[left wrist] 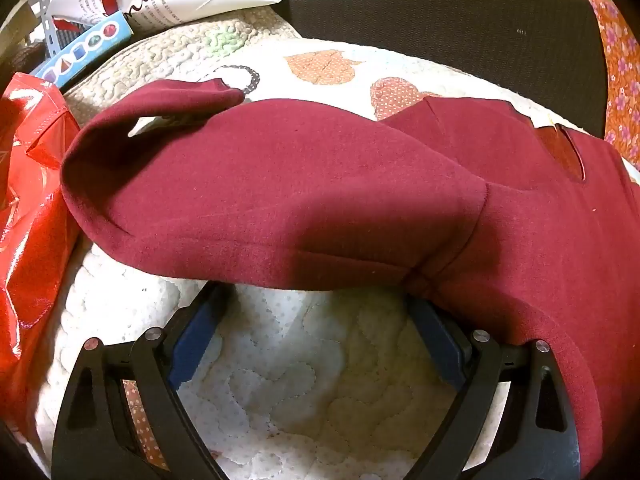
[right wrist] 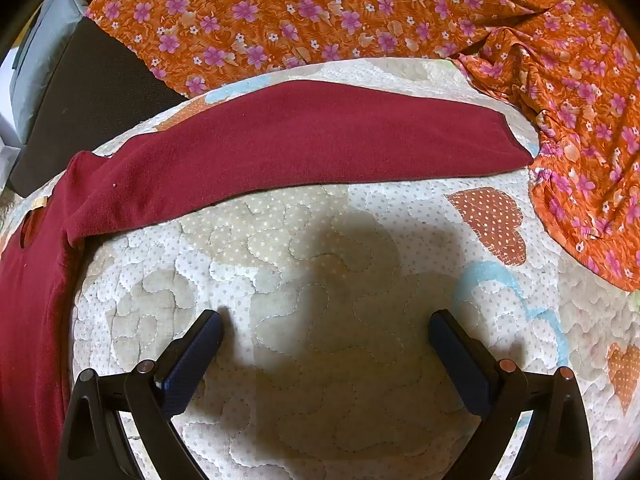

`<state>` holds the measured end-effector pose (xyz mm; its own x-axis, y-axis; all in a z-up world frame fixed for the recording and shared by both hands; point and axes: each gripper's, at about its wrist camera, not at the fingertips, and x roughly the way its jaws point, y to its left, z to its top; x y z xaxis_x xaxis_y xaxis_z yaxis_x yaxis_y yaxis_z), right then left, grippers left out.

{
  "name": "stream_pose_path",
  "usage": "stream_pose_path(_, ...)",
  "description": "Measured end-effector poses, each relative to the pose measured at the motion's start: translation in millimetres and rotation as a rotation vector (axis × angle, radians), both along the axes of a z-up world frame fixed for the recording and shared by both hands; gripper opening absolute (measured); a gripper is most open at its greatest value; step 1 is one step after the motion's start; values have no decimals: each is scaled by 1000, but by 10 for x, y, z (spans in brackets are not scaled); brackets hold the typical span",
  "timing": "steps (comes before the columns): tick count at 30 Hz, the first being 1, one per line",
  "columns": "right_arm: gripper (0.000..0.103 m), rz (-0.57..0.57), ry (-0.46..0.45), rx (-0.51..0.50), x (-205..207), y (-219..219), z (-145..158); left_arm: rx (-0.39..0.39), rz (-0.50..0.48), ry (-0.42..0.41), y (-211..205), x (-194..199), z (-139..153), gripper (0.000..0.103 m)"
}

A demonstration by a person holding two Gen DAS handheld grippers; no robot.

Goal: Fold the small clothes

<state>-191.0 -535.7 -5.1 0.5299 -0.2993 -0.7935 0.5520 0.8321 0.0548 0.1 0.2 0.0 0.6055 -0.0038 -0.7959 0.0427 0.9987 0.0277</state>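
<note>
Inspecting both tongs, we find them released, nothing gripped. Left tongs (left wrist: 316, 304) sit just short of the top's (left wrist: 320, 188) sleeve, whose edge overhangs the tips. Right tongs (right wrist: 326, 320) hover over bare quilt (right wrist: 320, 360); the other sleeve (right wrist: 320, 136) lies ahead, apart. We judge the fabric soft, thick, limp: grip at cuff (right wrist: 508, 136) or hem.
</note>
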Motion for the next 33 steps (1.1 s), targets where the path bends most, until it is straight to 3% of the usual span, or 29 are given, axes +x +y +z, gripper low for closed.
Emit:
stream_pose_path(25, 103, -1, 6, -6, 7, 2, -4, 18, 2, -2, -37, 1, -14, 92)
stream_pose_path(28, 101, -24, 33, -31, 22, 55, 41, 15, 10, 29, -29, 21, 12, 93)
stream_pose_path(30, 95, -45, 62, -59, 14, 186, 113, 29, 20, 76, -28, 9, 53, 92)
stream_pose_path(33, 94, 33, 40, -57, 8, 479, 285, 56, 44, 132, -52, -29, 159, 92)
